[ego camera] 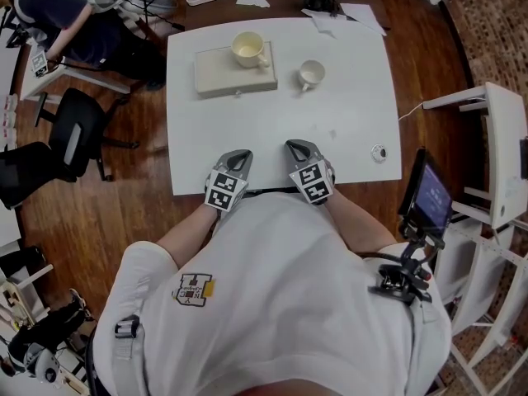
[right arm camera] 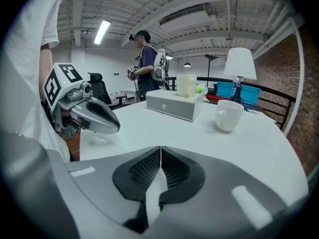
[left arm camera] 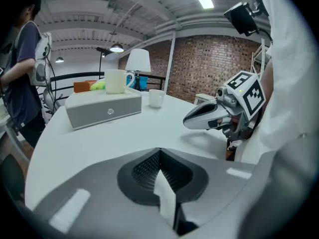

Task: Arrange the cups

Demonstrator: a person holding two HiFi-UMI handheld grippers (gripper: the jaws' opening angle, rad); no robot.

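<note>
A cream mug (ego camera: 248, 49) (left arm camera: 116, 81) (right arm camera: 186, 85) stands on a flat grey box (ego camera: 234, 72) (left arm camera: 102, 108) (right arm camera: 175, 104) at the far side of the white table (ego camera: 346, 114). A smaller white cup (ego camera: 311, 74) (left arm camera: 156, 98) (right arm camera: 229, 115) sits on the tabletop to the box's right. Both grippers rest side by side at the table's near edge, well short of the cups. My left gripper (ego camera: 242, 157) (left arm camera: 159, 151) (right arm camera: 115, 127) is shut and holds nothing. My right gripper (ego camera: 296, 147) (right arm camera: 160, 149) (left arm camera: 187, 122) is shut and also holds nothing.
A small round object (ego camera: 379, 152) lies near the table's right edge. Papers (ego camera: 346, 16) and a lamp base (ego camera: 323, 0) sit at the far edge. A person (ego camera: 66, 19) and office chairs (ego camera: 74, 134) are to the left, a white shelf (ego camera: 503, 151) and a tablet (ego camera: 429, 196) to the right.
</note>
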